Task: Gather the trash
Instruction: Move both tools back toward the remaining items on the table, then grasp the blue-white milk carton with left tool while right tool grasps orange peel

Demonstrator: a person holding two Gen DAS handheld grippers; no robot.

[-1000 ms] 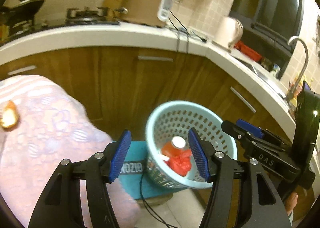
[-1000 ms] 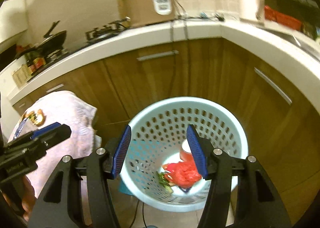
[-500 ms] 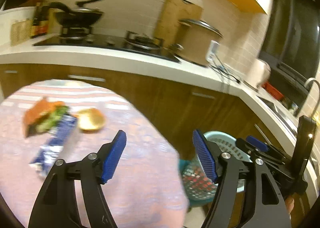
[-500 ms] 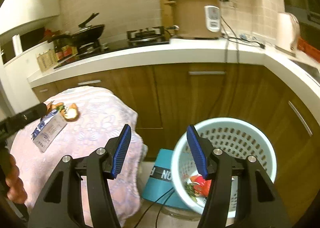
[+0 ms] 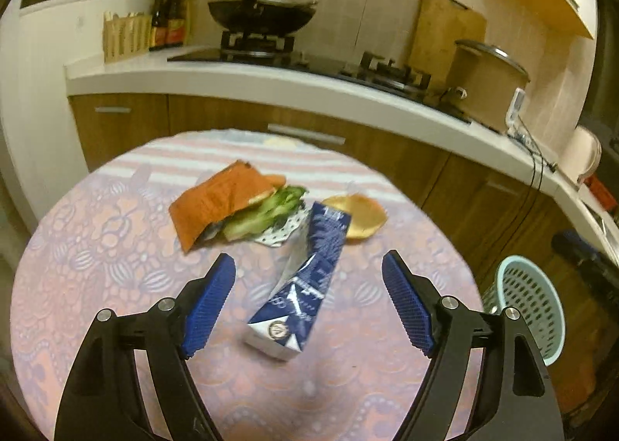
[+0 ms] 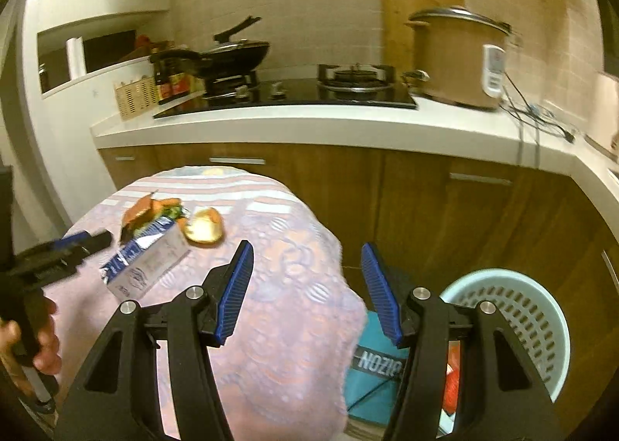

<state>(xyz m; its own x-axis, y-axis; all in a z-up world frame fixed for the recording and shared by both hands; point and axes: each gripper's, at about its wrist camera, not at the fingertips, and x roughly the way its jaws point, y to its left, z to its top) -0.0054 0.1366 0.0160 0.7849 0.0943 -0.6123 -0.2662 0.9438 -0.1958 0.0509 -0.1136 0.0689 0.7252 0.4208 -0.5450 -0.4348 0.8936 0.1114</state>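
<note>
A blue-and-white carton (image 5: 303,278) (image 6: 145,261) lies on its side on the round table's pink cloth (image 5: 116,266) (image 6: 278,309). Behind it are an orange wrapper (image 5: 216,205) (image 6: 135,210), green leaves (image 5: 267,210) and a yellowish peel (image 5: 358,218) (image 6: 204,230). My left gripper (image 5: 308,288) hovers over the carton, jaws opening wide, nothing touching the pads. In the right wrist view it shows at the left edge (image 6: 83,241), held by a hand. My right gripper (image 6: 305,286) is open and holds nothing, over the table's right edge. The light-blue trash basket (image 5: 530,305) (image 6: 530,305) stands on the floor.
Red trash (image 6: 450,379) lies inside the basket, beside a teal box (image 6: 377,363) on the floor. Behind runs a white counter (image 6: 309,127) over wooden cabinets, with a hob, a black pan (image 5: 263,15), a rice cooker (image 6: 456,57), bottles and trailing cables.
Both grippers swung left from over the basket to the table. The left one's jaws spread wider and it now sits over the carton. The right one's jaws kept their width.
</note>
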